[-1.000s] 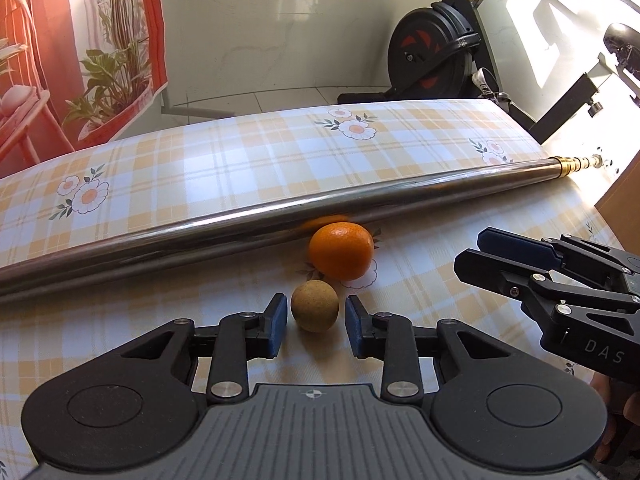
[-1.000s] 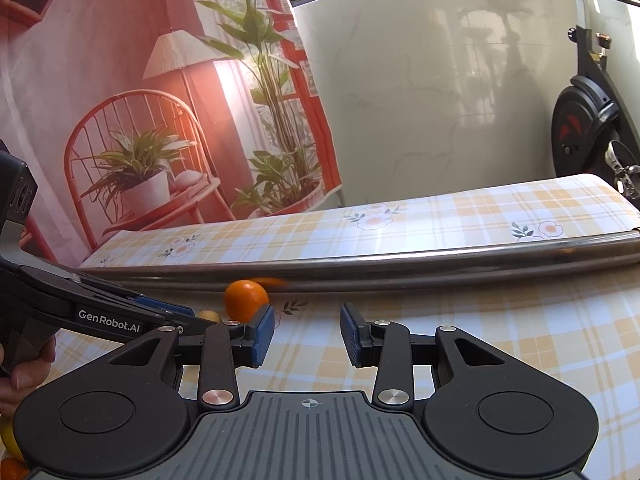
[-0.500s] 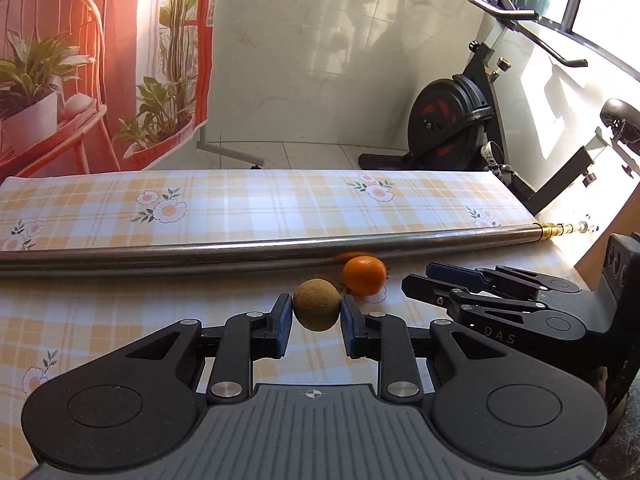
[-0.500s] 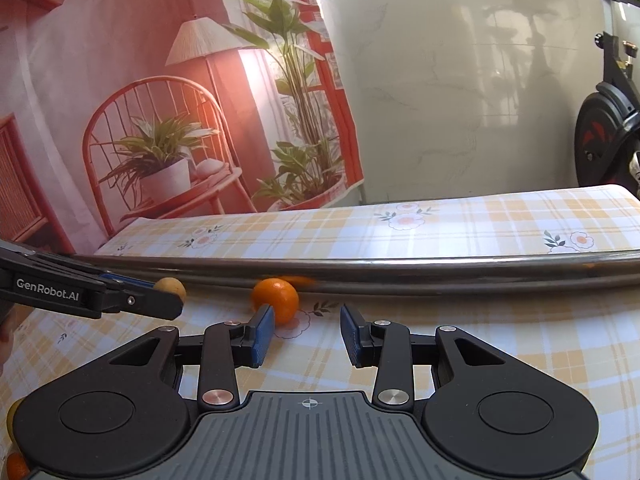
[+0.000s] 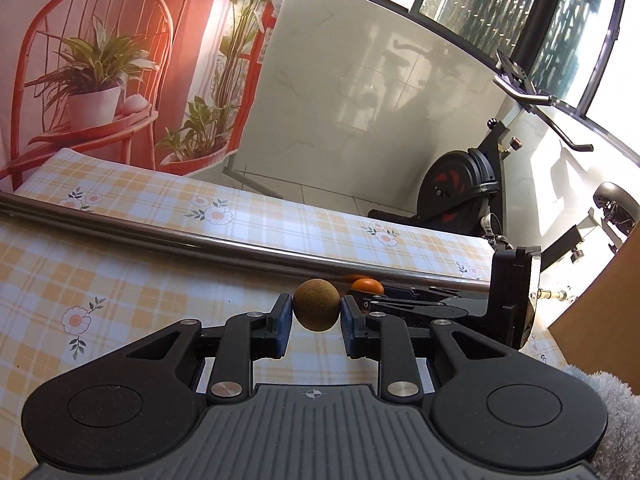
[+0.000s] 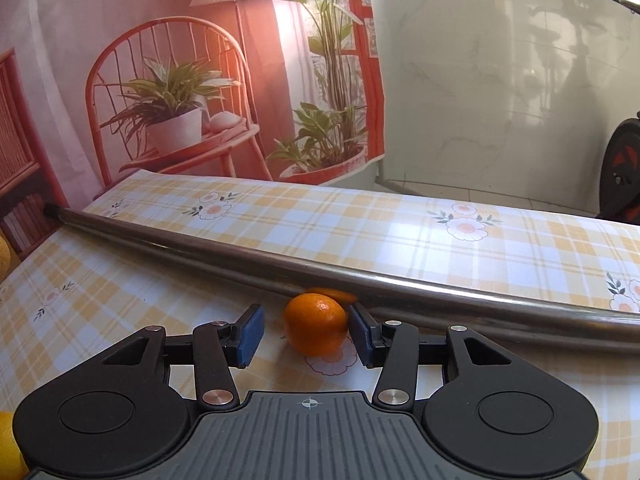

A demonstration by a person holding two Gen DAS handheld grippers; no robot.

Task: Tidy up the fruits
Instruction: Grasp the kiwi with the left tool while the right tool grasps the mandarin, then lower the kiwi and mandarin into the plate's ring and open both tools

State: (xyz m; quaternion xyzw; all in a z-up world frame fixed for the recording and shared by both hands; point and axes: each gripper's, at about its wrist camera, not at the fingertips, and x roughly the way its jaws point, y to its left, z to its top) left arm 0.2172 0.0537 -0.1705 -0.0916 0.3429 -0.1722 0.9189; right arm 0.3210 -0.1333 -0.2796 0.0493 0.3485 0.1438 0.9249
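The table (image 6: 400, 240) under its yellow-and-white plaid floral cloth fills both views, and the long polished steel rod (image 6: 280, 268) lies across it from side to side; in front of that rod sits the round orange mandarin (image 6: 316, 330), resting on the cloth right against the metal; and smallest of the lot, the little rough brown ball of a fruit (image 5: 316, 310) is up off the cloth, pinched between the blue pads of the left claw (image 5: 314, 318), which is pressed tight on it; so one fruit is picked and in the air, by the look of it on its way somewhere, though no bowl or tray for it shows in either view; the right claw (image 6: 306, 334) is lined up on the mandarin with its jaws opening, the fruit between them, the right-hand pad just about at the peel and the left-hand pad clear of it, so that grasp is not yet made; at the left edge of the right wrist view a few yellow and orange fruits (image 6: 8, 460) peek in, too cropped to tell how they are kept; that is something the left wrist view never shows; the left view, in turn, shows the right claw from the side reaching at the mandarin, plus the black exercise bike (image 5: 460, 188) behind.
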